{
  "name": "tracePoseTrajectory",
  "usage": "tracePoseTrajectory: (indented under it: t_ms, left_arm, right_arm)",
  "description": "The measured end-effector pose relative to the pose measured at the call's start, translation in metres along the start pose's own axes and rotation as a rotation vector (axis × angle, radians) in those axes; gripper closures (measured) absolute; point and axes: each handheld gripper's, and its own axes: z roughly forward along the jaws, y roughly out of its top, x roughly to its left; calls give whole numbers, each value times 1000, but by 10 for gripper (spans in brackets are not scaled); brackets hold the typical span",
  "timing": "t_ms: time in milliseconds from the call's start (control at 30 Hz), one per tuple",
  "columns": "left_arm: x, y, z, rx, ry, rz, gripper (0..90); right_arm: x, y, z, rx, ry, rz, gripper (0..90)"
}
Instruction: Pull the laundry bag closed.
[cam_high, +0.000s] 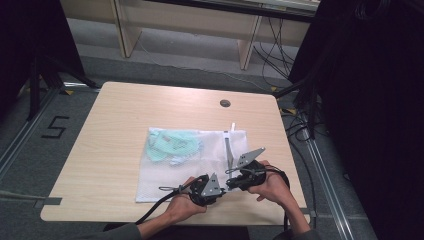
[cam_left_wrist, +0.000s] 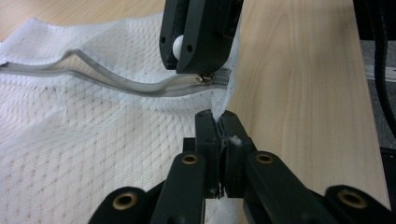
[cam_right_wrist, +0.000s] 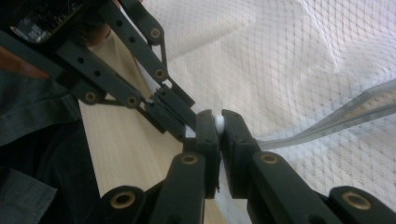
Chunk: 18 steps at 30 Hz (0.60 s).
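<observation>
At near-right corner of mesh bag on bench: left hand-held gripper clenched on bag's corner fabric, right hand-held gripper clamped on white zip pull, just beyond. Zipper runs long-axis away from both, twd far edge; judged pull dir. along it, w/ left anchoring.

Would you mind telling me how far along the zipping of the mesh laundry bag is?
Done: the green garment lies inside the mesh bag. In hand: the left gripper pinches the bag's corner, while the right gripper holds the white zipper pull at that end. Left: the zipper gapes along its visible length, so closing has barely begun.
</observation>
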Motion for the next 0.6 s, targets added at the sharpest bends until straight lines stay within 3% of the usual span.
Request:
tracePoseTrajectory:
  t_ms: [33,67,200,333,367,500,600]
  left_arm:
    - [1,0,-1,12,5,17,880]
    - [1,0,-1,5,0,2,881]
    - [3,0,-3,16,-3,17,881]
    - [3,1,-1,7,4,-13,818]
    - [3,1,-1,10,10,-9,778]
    - [2,3,-3,22,23,11,758]
    - [0,3,-2,1,34,23,793]
  right_arm:
    - [0,-1,0,5,4,7,866]
    - [-2,-2,-1,12,5,-2,866]
    - [-4,-5,1,27,1,-8,866]
    - [-4,-5,2,20,20,5,866]
    - [-4,-5,2,26,20,9,866]
    - [-5,-5,2,20,21,19,866]
    - [-6,-5,1,20,13,13,866]
